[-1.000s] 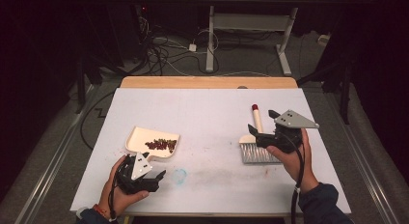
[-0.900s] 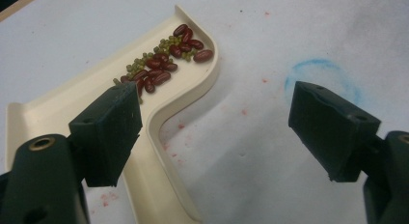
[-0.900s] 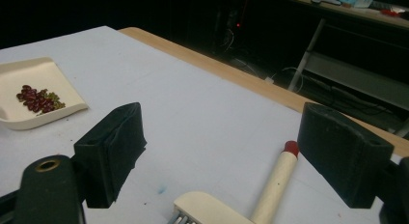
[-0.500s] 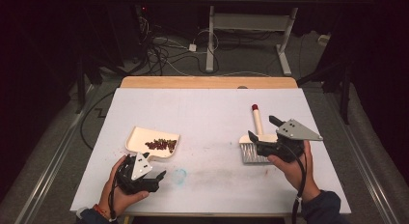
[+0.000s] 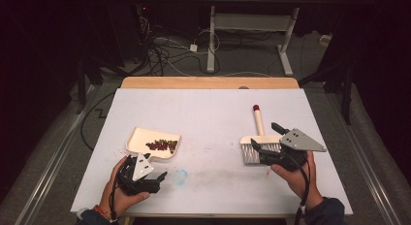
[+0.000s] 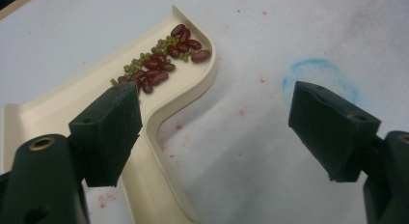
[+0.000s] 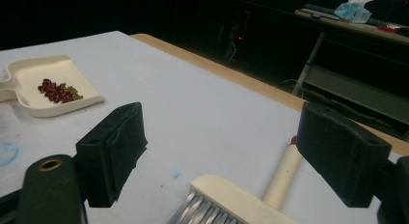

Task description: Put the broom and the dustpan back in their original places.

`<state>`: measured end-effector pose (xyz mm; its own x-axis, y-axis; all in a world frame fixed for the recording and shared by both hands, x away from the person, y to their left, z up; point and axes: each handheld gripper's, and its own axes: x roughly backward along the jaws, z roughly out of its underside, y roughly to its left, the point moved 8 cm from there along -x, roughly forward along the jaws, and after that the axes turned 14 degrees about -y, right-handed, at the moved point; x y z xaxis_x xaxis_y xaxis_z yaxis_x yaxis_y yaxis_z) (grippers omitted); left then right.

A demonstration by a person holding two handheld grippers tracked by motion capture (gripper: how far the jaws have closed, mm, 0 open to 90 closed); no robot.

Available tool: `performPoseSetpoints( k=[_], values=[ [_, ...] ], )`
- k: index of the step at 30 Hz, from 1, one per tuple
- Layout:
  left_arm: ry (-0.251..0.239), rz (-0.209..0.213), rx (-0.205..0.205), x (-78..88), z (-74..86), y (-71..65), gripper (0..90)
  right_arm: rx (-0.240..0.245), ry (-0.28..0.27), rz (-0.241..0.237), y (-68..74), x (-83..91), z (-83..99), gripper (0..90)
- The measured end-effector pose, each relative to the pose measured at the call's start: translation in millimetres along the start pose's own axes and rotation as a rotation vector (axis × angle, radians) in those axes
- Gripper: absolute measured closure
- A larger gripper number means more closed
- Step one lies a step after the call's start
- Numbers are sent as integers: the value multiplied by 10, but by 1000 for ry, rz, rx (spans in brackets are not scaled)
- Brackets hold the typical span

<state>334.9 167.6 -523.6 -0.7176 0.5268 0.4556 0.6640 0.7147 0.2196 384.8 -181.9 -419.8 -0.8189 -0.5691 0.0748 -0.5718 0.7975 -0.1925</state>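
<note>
From the high view, the dustpan point(image 5: 151, 142) lies near the tabletop's left edge with beans point(image 5: 162, 145) gathered in it, its handle running toward the near edge. The left gripper point(image 5: 157, 179) sits just at the near end of that handle, jaws spread. Toward the right edge lies the brush point(image 5: 257, 138), bristles toward the near edge, its handle pointing at the far edge. The right gripper point(image 5: 264, 136) is right at the bristle head, apparently not clamped on it.

In the left gripper view, the left gripper point(image 6: 217, 132) is wide open. The dustpan point(image 6: 159, 137) handle runs up from under the left jaw, so it lies off-centre, not between the jaws; the beans point(image 6: 161, 60) sit further ahead.

In the right gripper view, the right gripper point(image 7: 222, 151) is wide open too, and the brush point(image 7: 241, 195) head lies just below between the jaws, its handle slanting away. Each hand is nearest its own tool; the dustpan point(image 7: 53, 86) is well apart.
</note>
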Motion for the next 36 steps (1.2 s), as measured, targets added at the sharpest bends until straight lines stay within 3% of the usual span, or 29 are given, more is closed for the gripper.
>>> performPoseSetpoints(
  k=[10, 17, 26, 31, 36],
  values=[
    [7, -3, -8, -9, 6, -2, 185, 21, -13, -7, 67, 134, 110, 179],
    [1, -1, -14, -7, -4, -7, 185, -2, -7, 1, 75, 221, 207, 179],
    [-3, 0, -15, -8, -10, -5, 185, -8, 47, 30, 131, 372, 439, 181],
    [-8, 4, -12, -13, -8, -8, 185, -41, 78, 21, 161, 455, 581, 187],
    [-21, -2, -9, -18, -26, 19, 185, -5, 122, 11, 201, 490, 725, 188]
  ],
)
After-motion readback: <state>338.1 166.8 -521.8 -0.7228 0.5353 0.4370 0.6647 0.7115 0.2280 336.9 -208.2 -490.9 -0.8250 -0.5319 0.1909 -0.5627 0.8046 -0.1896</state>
